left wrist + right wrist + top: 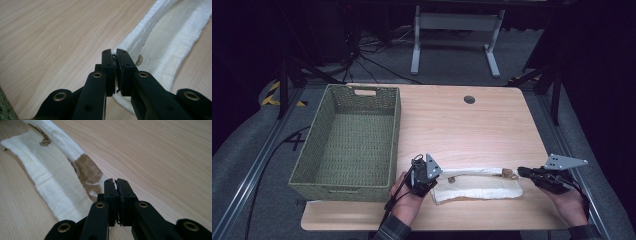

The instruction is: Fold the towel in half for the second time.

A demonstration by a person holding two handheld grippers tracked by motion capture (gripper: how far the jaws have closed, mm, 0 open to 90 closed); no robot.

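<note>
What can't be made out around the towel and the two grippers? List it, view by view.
- Left gripper view: whether the shut jaws pinch the towel edge; the jaws cover that spot.
- Right gripper view: the towel's near corner, behind the jaws.
- High view: the brown print on the towel, too small to read; the basket's near inner wall, hidden by its rim; the forearms, cut off by the bottom edge.

Light wooden tabletop (472, 125) evenly lit from above, dark surroundings. Soft shadows, no glare. Gripper views: near black jaws slightly blurred.
</note>
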